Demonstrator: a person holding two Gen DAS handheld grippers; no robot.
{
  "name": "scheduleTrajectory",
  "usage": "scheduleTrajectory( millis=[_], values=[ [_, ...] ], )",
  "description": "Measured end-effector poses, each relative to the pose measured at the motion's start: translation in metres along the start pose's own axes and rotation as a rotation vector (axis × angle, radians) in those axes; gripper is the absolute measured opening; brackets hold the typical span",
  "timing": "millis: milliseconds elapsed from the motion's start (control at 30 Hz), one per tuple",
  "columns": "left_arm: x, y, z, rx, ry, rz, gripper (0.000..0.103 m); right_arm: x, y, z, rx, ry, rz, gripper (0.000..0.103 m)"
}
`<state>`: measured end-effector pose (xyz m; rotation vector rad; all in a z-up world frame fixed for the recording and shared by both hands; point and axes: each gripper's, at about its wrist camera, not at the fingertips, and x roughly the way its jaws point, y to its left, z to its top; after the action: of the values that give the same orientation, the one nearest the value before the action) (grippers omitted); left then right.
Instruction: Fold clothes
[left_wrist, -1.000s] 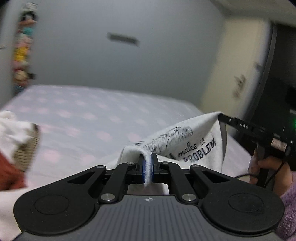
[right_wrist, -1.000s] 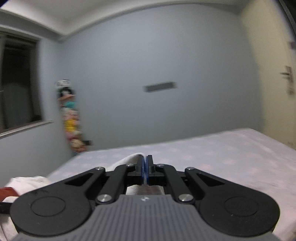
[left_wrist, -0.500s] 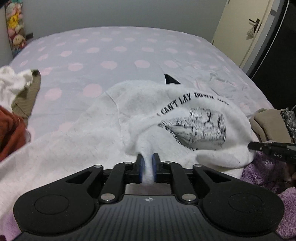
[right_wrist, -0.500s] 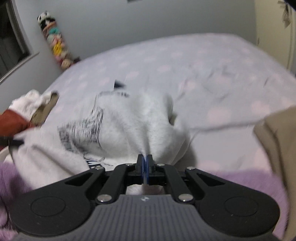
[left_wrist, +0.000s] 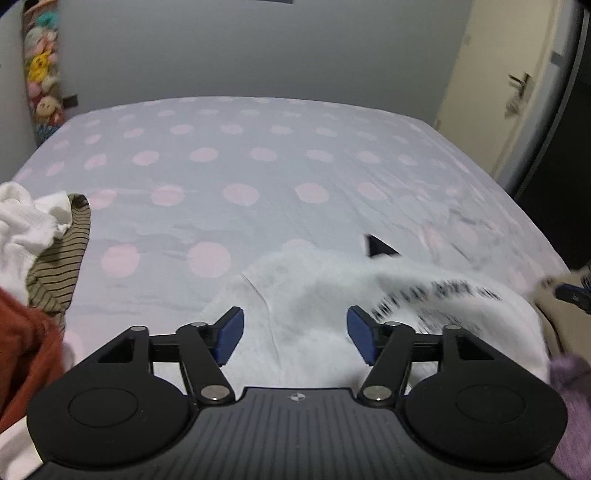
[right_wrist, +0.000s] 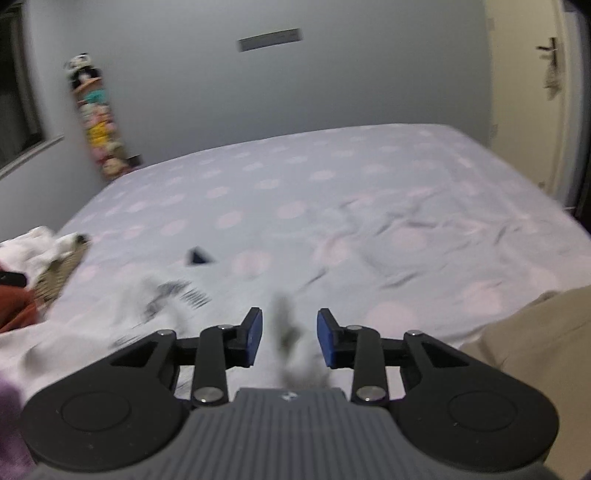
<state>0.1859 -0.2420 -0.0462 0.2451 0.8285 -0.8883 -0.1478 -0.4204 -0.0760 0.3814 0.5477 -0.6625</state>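
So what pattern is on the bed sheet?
Pale lilac bed sheet with pink polka dots, clearest in the left wrist view.

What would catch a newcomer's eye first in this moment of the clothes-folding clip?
First, the white printed sweatshirt lying crumpled on the near edge of the polka-dot bed, with the left gripper and right gripper both open just above it. Next, the heap of other clothes at the bed's left edge, and the column of plush toys against the far wall.
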Motion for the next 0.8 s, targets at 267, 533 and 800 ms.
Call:
scheduleTrajectory(
  millis=[267,533,800],
  values=[
    [0.113,0.039,0.017,-0.068,0.062,0.043,0.061,0.077,-0.015,0.018,0.052,0.083,-0.016,0.052],
    [0.194,0.056,0.004,-0.125,0.190,0.007,0.062,0.145,-0.033,0.010,0.175,0.214,0.029,0.068],
    [0.192,0.035,-0.011,-0.034,0.174,0.026,0.042,0.191,0.006,-0.017,0.154,0.348,0.179,0.051]
  ],
)
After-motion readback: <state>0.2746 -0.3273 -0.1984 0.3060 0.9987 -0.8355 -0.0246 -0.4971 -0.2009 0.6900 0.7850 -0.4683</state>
